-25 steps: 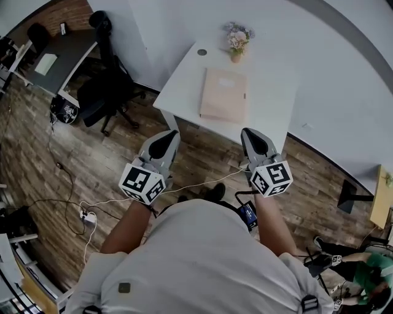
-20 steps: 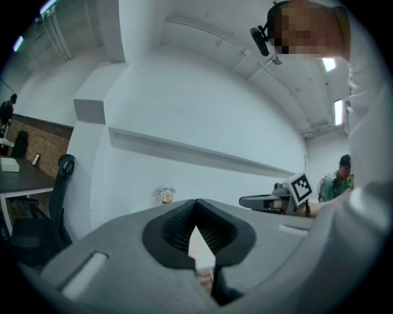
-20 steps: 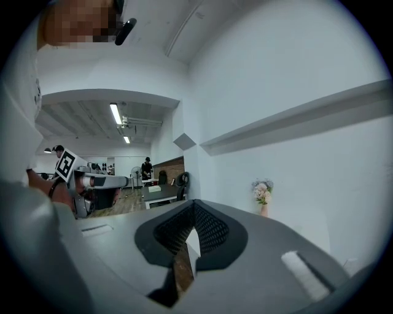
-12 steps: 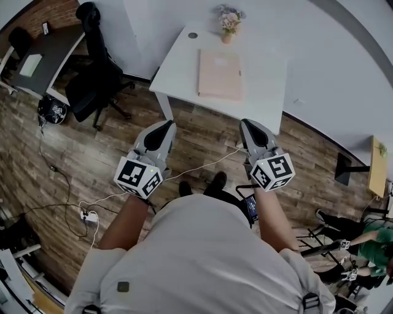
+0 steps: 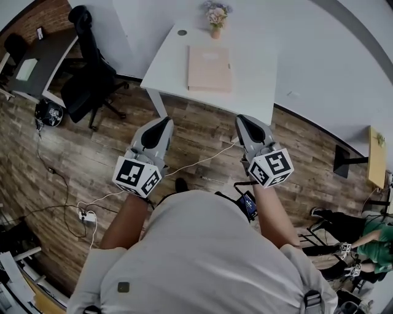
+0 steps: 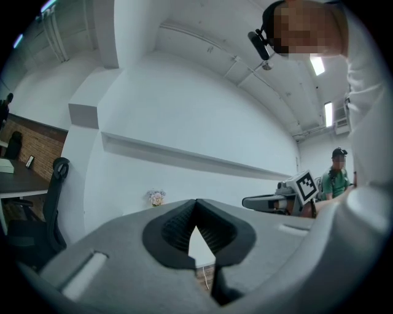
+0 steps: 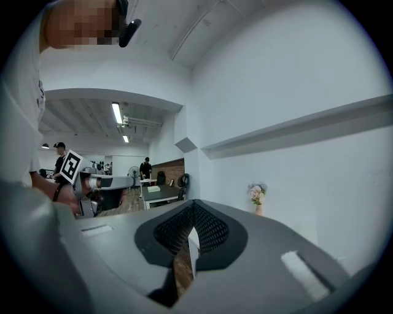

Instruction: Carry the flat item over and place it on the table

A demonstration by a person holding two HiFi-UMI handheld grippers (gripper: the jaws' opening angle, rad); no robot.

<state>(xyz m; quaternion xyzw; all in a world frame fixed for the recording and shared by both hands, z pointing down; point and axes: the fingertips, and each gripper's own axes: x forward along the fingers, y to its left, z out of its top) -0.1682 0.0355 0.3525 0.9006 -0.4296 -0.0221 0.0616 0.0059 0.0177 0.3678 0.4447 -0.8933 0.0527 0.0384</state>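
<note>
1. The left gripper (image 5: 160, 122) was held out in front of the person, above the wooden floor (image 5: 73, 153). In the left gripper view its jaws met at the tips, with nothing between them.
2. The right gripper (image 5: 245, 120) was held level with the left and apart from it, also over the floor. In the right gripper view its jaws were closed together and empty.
3. The flat item (image 5: 209, 68), pale pink and rectangular, lay flat on the white table (image 5: 261, 67). It sat roughly mid-top, clear of both grippers, and neither gripper touched it or the table.
4. A small vase of flowers (image 5: 215, 12) stood upright at the far edge of the table, just beyond the flat item. A small dark disc (image 5: 182, 32) lay on the table top to the left of the vase. What the disc was could not be determined.
5. A black office chair (image 5: 89, 73) stood on the floor to the left of the table, beside a dark desk (image 5: 46, 55).
6. A white cable (image 5: 196, 164) ran across the floor between the grippers and the table. It led towards a power strip (image 5: 88, 217) at the person's left.
7. A second person in a green top (image 5: 377, 236) was visible at the lower right of the head view, well away from the table.
</note>
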